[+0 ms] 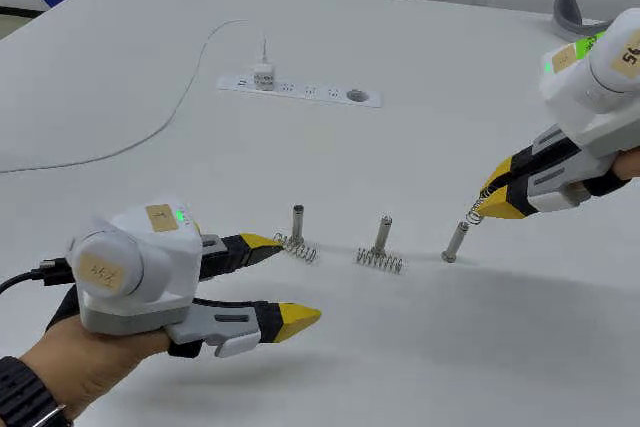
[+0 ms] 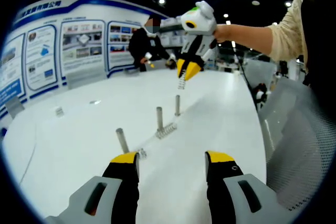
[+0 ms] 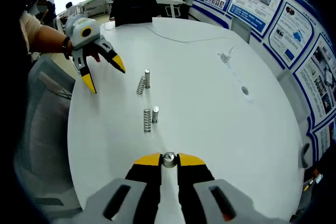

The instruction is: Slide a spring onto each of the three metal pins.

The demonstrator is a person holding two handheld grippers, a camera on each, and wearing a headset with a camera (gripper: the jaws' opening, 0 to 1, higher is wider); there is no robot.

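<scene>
Three upright metal pins stand in a row on the white table: left pin (image 1: 297, 221), middle pin (image 1: 382, 234), right pin (image 1: 455, 242). One loose spring (image 1: 297, 248) lies at the left pin's foot, and another spring (image 1: 380, 260) lies by the middle pin. My right gripper (image 1: 487, 199) is shut on a third spring (image 1: 475, 213), which hangs just above the right pin's top. In the right gripper view the spring's round end (image 3: 169, 159) sits between the yellow tips. My left gripper (image 1: 285, 282) is open and holds nothing, near the left pin (image 2: 122, 140).
A white power strip (image 1: 300, 90) with a plugged charger and a cable lies farther back on the table. A person (image 3: 135, 3) sits at the far side, seen in the right gripper view. A grey mesh chair (image 2: 294, 129) stands beside the table edge.
</scene>
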